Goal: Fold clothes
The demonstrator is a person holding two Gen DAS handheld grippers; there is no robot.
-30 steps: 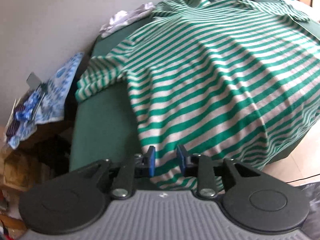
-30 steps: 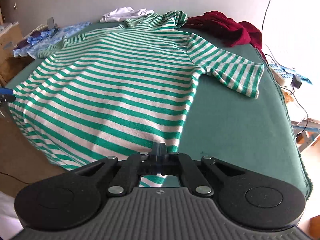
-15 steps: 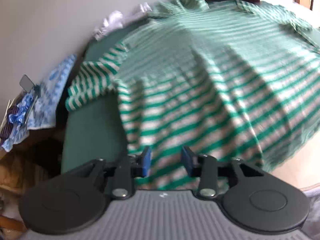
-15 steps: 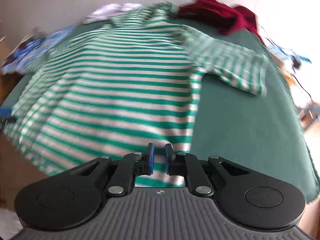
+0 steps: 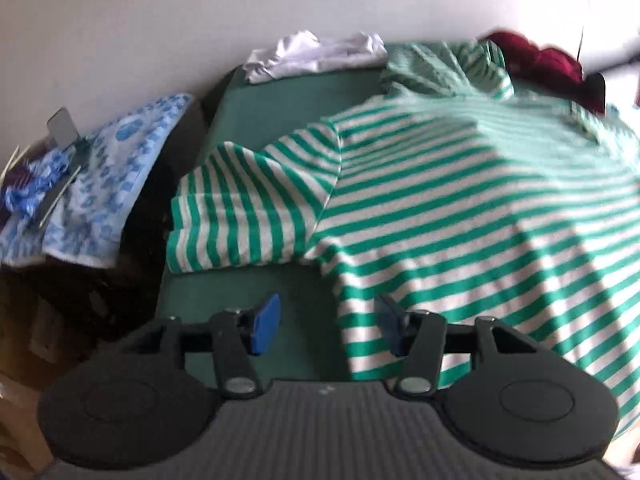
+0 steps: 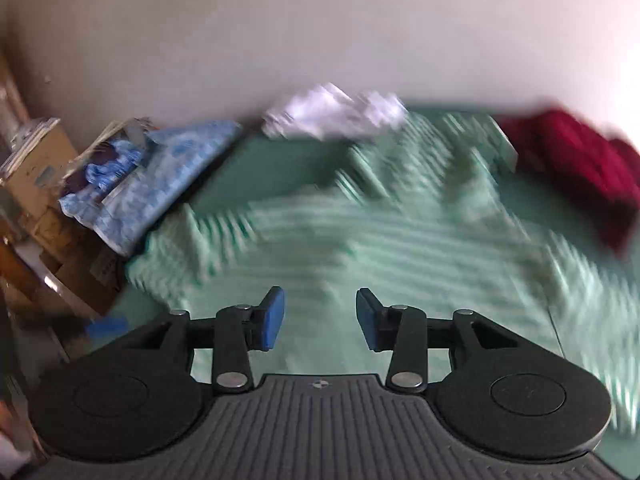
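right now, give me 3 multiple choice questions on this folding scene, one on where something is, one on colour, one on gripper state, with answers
1. Where does the white garment lie?
A. at the far edge of the table, by the wall
B. between the left gripper's fingers
C. on top of the blue patterned cloth

2. What colours are the stripes of the shirt?
A. red and black
B. green and white
C. blue and yellow

3. How do the left gripper's jaws stand?
A. shut on the shirt
B. shut on nothing
C. open, holding nothing

Answers:
1 A: the white garment sits at the table's far edge against the wall.
2 B: the striped shirt shows green and white bands.
3 C: the left gripper has its blue pads well apart, with nothing between.
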